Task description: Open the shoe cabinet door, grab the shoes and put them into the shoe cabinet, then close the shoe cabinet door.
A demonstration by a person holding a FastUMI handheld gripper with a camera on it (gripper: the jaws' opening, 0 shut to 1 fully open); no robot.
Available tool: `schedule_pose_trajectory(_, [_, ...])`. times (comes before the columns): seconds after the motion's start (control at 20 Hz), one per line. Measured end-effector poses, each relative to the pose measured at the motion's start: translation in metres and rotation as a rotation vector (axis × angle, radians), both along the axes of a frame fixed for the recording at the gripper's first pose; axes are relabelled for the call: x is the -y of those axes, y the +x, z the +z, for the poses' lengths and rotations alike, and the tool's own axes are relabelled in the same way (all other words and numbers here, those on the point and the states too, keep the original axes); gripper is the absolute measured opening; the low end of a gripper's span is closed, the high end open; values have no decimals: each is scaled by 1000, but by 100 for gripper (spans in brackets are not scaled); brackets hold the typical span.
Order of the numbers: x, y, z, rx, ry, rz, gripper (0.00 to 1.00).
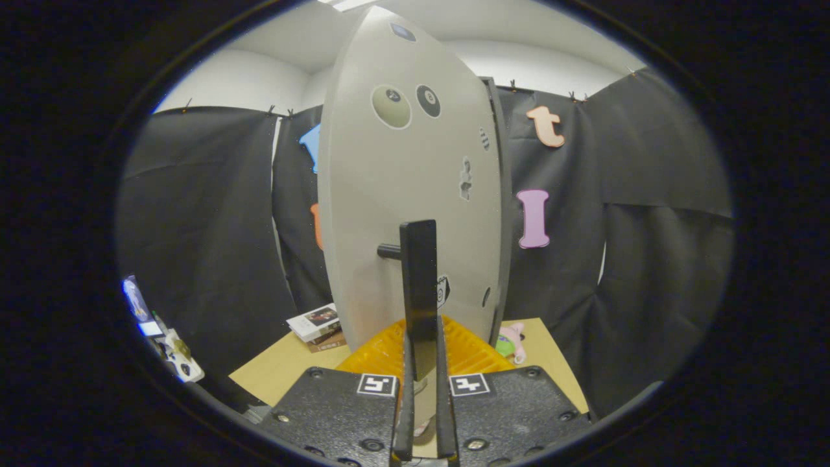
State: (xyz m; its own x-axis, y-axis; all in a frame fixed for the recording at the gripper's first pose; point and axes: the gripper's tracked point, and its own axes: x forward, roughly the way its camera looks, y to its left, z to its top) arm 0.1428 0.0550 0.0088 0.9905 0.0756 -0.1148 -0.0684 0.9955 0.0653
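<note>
Gripper view is looking straight at the pale grey, smooth-faced shoe cabinet door (402,214), which is rising tall just ahead of the gripper (421,402) and standing partly swung out, its dark edge showing along the right side. Round stickers (391,106) are sitting on the upper part of the door, and a few smaller stickers are dotting its right side and its lower part. A flat black bar handle (419,292) is standing upright off the door face on a short black peg (388,251), and its lower end is reaching down between the two fingers (403,415). The jaws are sitting narrow, drawn in close on either side of that bar; both fingers appear to be pressing on it, so the gripper is holding the handle.

Beneath the door and just beyond the fingers, a bright yellow ribbed plastic tray (467,353) is lying on a tan wooden tabletop (279,373). To the left of the door's foot, a small stack of books with dark covers (316,324) is resting on that table. To the right of the tray, a small pink and green soft toy (512,342) is sitting on the table, partly hidden by the door. Black cloth (201,240) is hanging as the booth wall behind everything, with a white wall and ceiling above it. Far off at the left, a few small items are lying in a blurred cluster too small to tell.
</note>
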Motion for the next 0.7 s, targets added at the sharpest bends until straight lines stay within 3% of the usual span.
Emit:
schedule_pose_trajectory(0.35, [67, -10, -2, -18, -23, -118, 5])
schedule_pose_trajectory(0.7, [125, -16, -6, -27, 21, -190, 4])
